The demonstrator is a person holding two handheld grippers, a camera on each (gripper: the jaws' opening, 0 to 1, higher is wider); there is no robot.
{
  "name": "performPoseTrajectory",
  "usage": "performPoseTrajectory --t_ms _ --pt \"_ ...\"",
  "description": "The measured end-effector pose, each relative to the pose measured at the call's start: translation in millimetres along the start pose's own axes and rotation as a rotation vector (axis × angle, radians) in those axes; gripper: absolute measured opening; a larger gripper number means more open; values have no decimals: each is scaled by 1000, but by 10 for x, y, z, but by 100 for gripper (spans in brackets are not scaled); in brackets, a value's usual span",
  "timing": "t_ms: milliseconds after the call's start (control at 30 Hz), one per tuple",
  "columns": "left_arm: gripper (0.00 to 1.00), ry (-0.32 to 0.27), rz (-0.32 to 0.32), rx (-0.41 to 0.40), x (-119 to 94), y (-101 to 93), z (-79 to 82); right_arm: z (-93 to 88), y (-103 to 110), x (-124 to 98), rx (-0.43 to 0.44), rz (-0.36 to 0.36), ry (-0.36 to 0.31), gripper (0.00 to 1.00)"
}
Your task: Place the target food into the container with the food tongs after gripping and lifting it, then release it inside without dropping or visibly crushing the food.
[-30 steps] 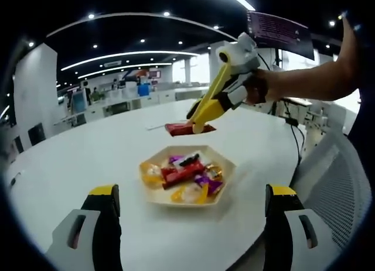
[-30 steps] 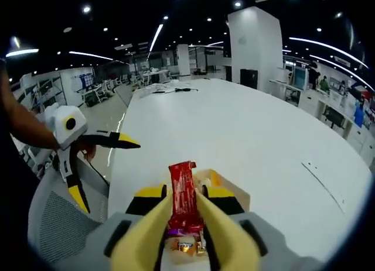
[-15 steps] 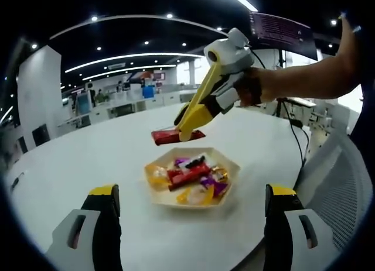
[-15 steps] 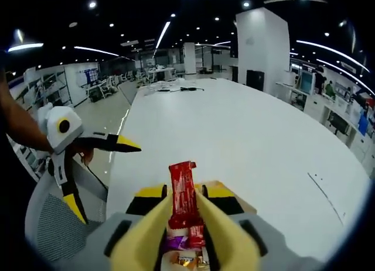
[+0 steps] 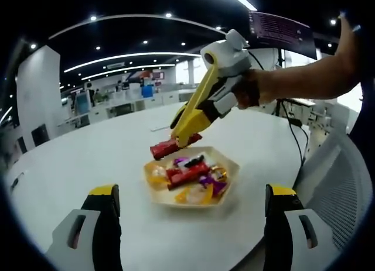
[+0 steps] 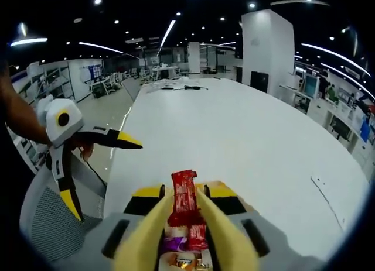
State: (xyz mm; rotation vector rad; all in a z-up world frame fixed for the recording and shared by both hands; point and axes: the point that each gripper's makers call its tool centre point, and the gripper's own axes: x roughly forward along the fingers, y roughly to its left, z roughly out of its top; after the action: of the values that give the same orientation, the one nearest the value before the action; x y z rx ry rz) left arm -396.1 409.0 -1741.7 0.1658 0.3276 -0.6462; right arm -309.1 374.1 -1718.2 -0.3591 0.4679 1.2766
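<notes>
A red wrapped candy bar (image 5: 168, 147) hangs just above the far left rim of a beige hexagonal container (image 5: 227, 165) that holds several wrapped sweets (image 5: 190, 171). The yellow food tongs of my right gripper (image 5: 183, 140) are shut on the bar, which sticks out past the tips. In the right gripper view the bar (image 6: 184, 188) stands upright between my right gripper's (image 6: 184, 196) tongs, over the container (image 6: 239, 199). My left gripper (image 5: 192, 192) is open near the table's front edge, its jaws wide apart on either side of the container. It appears in the right gripper view as the left gripper (image 6: 106, 178), open.
The container stands on a large white round table (image 5: 76, 165). A grey mesh chair (image 5: 337, 183) is at the table's right edge. A person's arm (image 5: 304, 78) reaches in from the right. A cable (image 6: 176, 88) lies at the table's far end.
My right gripper has come down and slightly left with the red bar, from above the table beyond the container to just over its far left rim. The left gripper has stayed put.
</notes>
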Motion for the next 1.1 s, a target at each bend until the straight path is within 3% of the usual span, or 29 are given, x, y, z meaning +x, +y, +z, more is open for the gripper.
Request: performPoseTrajectory --t_ms 433,500,567,633,667,767,900,1033,1100 --pt "100 2 -9 -3 2 -19 -10 116 -52 -154 2 -16 -62 28" --pt "100 0 -9 -6 3 -12 -9 203 -56 -208 -16 -21 -110 28" --pt "100 -5 -6 -17 -4 -1 4 339 -129 -308 -83 -76 -185 28" --pt "100 -8 -4 -24 -9 4 9 411 -113 -395 1 -47 -238 27" --pt "100 -8 -4 -24 -9 4 8 437 -161 -435 -8 -71 -253 27" --pt "100 -6 -12 -26 -6 -6 5 461 -187 -556 -44 -95 -261 27" --pt "100 -19 -25 -29 -18 -28 44 399 -221 -759 -32 -110 -266 28" --pt "100 -14 -92 -135 -31 -41 56 296 -170 -952 -39 -94 -267 28" --pt "99 -13 -94 -117 -28 18 115 269 -139 -1027 -27 -85 -283 28"
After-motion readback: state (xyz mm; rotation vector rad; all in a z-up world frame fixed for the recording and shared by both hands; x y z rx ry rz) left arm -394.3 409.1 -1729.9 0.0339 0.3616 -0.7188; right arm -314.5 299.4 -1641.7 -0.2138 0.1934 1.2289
